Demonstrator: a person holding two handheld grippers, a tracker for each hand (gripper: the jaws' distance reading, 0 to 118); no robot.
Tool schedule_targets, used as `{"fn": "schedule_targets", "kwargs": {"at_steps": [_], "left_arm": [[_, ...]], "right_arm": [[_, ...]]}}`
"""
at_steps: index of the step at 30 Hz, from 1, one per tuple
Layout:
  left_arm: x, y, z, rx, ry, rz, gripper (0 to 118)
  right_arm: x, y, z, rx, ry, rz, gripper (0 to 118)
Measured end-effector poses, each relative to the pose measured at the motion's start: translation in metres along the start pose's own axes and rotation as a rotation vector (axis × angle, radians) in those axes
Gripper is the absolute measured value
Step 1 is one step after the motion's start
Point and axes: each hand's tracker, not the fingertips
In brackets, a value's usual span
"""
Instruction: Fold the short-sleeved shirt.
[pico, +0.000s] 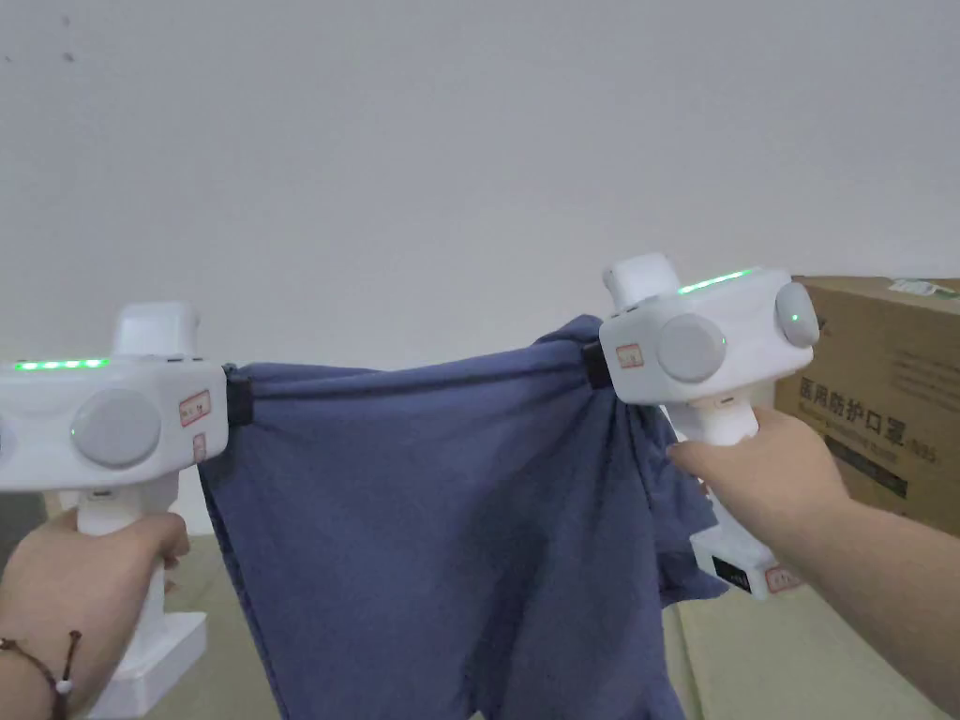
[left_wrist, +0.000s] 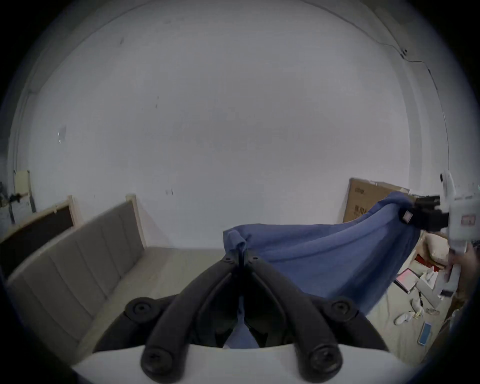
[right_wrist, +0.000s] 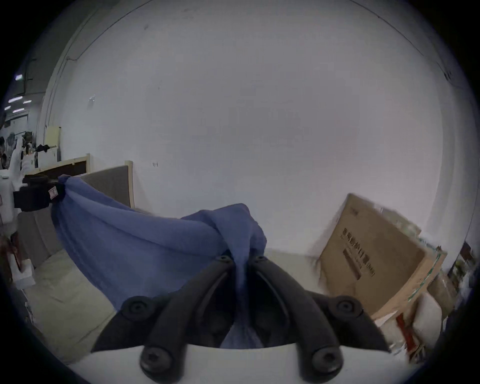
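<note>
Left gripper (left_wrist: 241, 256): jaws pressing together on a bunched corner of the shirt (pico: 450, 525), at lower centre of its own view.
Right gripper (right_wrist: 240, 259): jaws pinching another bunched fold, lower centre of its view.
Shirt: blue, hanging stretched between both grippers across the middle of the head view, off the surface.
Box (pico: 891, 394): sitting at right edge, behind the right hand (pico: 769, 478).

Cardboard box (pico: 886, 394) on beige bed (pico: 806, 666)
</note>
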Motion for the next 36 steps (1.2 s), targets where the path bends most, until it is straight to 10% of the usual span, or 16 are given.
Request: {"fn": "schedule_targets", "kwargs": {"at_steps": [12, 22, 26, 31, 34, 36], "left_arm": [[0.027, -0.341, 0.029, -0.896, -0.353, 0.006, 1], [0.006, -0.349, 0.157, -1.050, -0.339, 0.269, 1], [0.010, -0.359, 0.188, -1.130, -0.367, 0.240, 1], [0.010, -0.366, 0.202, -1.075, -0.309, 0.305, 6], [0.004, -0.360, 0.209, -0.973, -0.271, 0.428, 28], [0.004, -0.353, 0.214, -0.928, -0.250, 0.466, 90]], "right_arm": [[-0.044, -0.372, 0.005, -0.718, 0.150, -0.133, 6], [-0.045, -0.384, 0.166, -0.825, 0.141, -0.043, 7], [-0.041, -0.403, 0.201, -0.918, 0.210, -0.234, 7], [-0.036, -0.405, 0.217, -0.896, 0.208, -0.276, 11], [-0.034, -0.395, 0.224, -0.818, 0.168, -0.329, 37], [-0.034, -0.385, 0.231, -0.778, 0.157, -0.346, 85]]}}
